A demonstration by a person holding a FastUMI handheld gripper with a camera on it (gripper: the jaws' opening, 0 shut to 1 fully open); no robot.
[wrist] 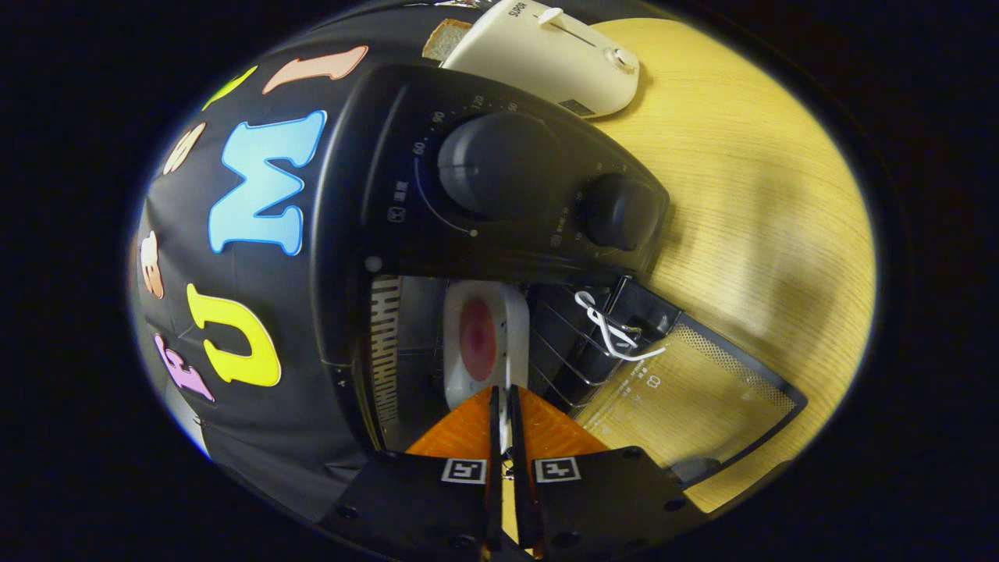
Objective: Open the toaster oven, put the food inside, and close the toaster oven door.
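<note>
On wooden table (749, 195) | toaster oven (499, 203) door (695, 390) open | jaws nipping plate (484, 343) rim inside

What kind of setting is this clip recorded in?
Likely a staged kitchen counter in a recording booth: a toaster oven with its door open, a pop-up toaster on a wooden table, black cloth behind. The gripper pinches a plate inside the oven.

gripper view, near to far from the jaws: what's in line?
Gripper, jaws nearly shut on the rim of a white plate with reddish food → the open toaster oven's cavity → its large knob → white toaster with a bread slice beside it.
</note>
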